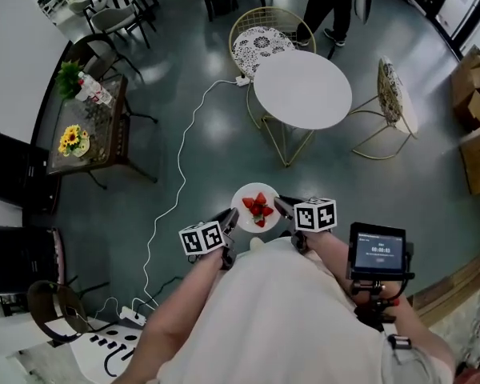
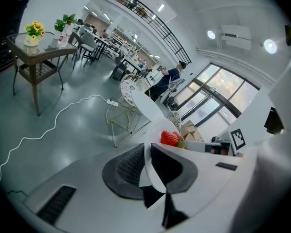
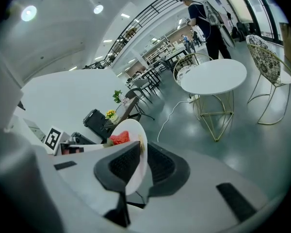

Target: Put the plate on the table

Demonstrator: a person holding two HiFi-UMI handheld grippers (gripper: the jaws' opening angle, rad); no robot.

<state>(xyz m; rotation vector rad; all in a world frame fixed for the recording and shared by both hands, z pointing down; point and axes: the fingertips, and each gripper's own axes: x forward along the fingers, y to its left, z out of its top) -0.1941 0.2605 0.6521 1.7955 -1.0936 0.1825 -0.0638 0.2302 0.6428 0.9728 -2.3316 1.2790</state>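
Observation:
A small white plate (image 1: 245, 196) with red strawberries (image 1: 257, 208) on it hangs in the air in front of me, well short of the round white table (image 1: 302, 89). My left gripper (image 1: 230, 222) is shut on the plate's left rim (image 2: 146, 163). On the opposite rim (image 3: 137, 166) my right gripper (image 1: 283, 207) is shut too. The strawberries (image 2: 170, 138) show above the left jaws, and the strawberries (image 3: 119, 139) show past the right jaws. In the right gripper view the table (image 3: 214, 76) stands ahead on gold wire legs.
Two gold wire chairs (image 1: 264, 38) (image 1: 394, 102) flank the table. A white cable (image 1: 176, 190) runs across the floor to a power strip (image 1: 133, 317). A person (image 1: 333, 2) stands beyond the table. A side table with flowers (image 1: 88, 126) stands left, cardboard boxes (image 1: 478, 114) right.

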